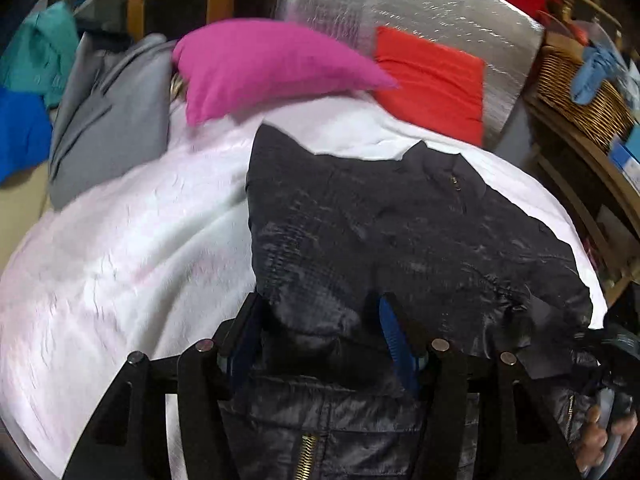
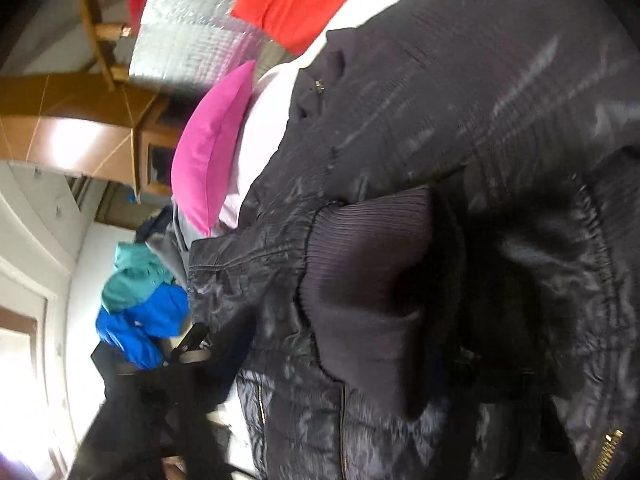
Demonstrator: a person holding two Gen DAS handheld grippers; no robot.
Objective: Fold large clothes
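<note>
Jacket: a black quilted jacket [image 1: 400,232] lies on a bed's white cover [image 1: 140,248], its near part lifted toward the cameras.
Long axis: runs from the collar [image 1: 440,160] at the far end, near the pillows, back to the hem by the left gripper; a gold zip [image 1: 306,454] shows at the near edge.
Left gripper: the left gripper [image 1: 320,320] has its jaws spread partway, with a bunched fold of the jacket between the blue pads [image 1: 394,332]; I cannot tell whether they press on it.
Right gripper: the right gripper [image 2: 460,288] is mostly buried under cloth; a ribbed knit cuff [image 2: 360,280] bulges right in front of the lens and its jaws are hidden, so whether they pinch it cannot be told.
Around: a pink pillow [image 1: 272,64] and a red cushion [image 1: 432,80] sit at the head of the bed against a silver foil sheet [image 1: 400,4]; grey cloth [image 1: 108,120], teal and blue garments [image 1: 24,120] lie to the left; a wicker basket [image 1: 580,92] sits on a wooden shelf to the right.
In the way: the pink pillow lies just beyond the collar.
Hard to make out: both views are motion-blurred; a hand [image 1: 604,436] is cut off at the lower right corner of the left view.
</note>
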